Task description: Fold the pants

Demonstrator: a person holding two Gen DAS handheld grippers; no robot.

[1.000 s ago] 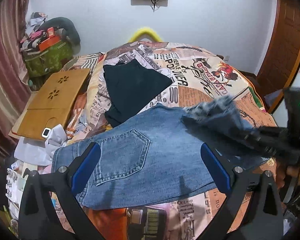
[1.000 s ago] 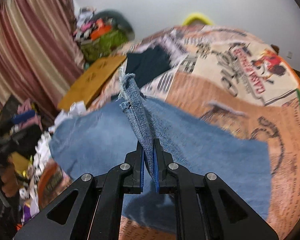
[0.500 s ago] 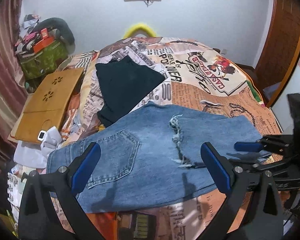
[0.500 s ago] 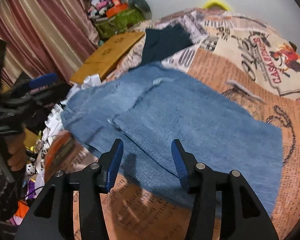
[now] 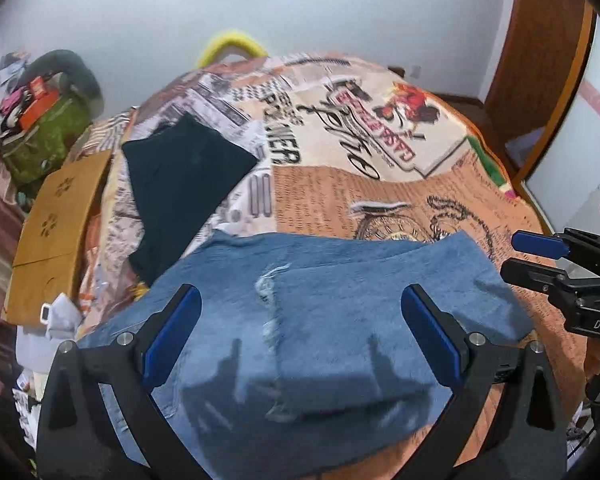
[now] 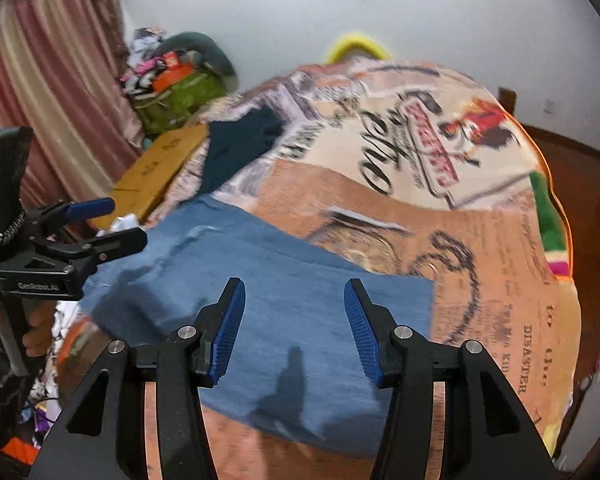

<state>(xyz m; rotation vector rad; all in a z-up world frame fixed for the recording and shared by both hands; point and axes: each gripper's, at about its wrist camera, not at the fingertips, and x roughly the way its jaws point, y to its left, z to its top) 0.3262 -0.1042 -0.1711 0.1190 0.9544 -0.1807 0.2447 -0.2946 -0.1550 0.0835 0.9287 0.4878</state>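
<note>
The blue denim pants (image 5: 320,320) lie folded on the printed bedspread (image 5: 340,184), with a frayed hem edge (image 5: 270,280) running across the top layer. They also show in the right wrist view (image 6: 292,312). My left gripper (image 5: 300,336) is open and empty, held above the near part of the denim. My right gripper (image 6: 294,328) is open and empty, over the folded end of the pants. Each gripper shows in the other's view, the right one (image 5: 540,256) at the denim's right edge, the left one (image 6: 104,224) at its left edge.
A dark folded garment (image 5: 180,184) lies on the bed beyond the pants. A wooden lap tray (image 5: 56,216) and a pile of clutter with a green bag (image 5: 40,136) stand to the left. A wooden door (image 5: 540,60) is at the right.
My right gripper let go of the pant leg it had carried over and opened. The leg now lies flat on the other half. Both grippers moved in closer over the denim.
</note>
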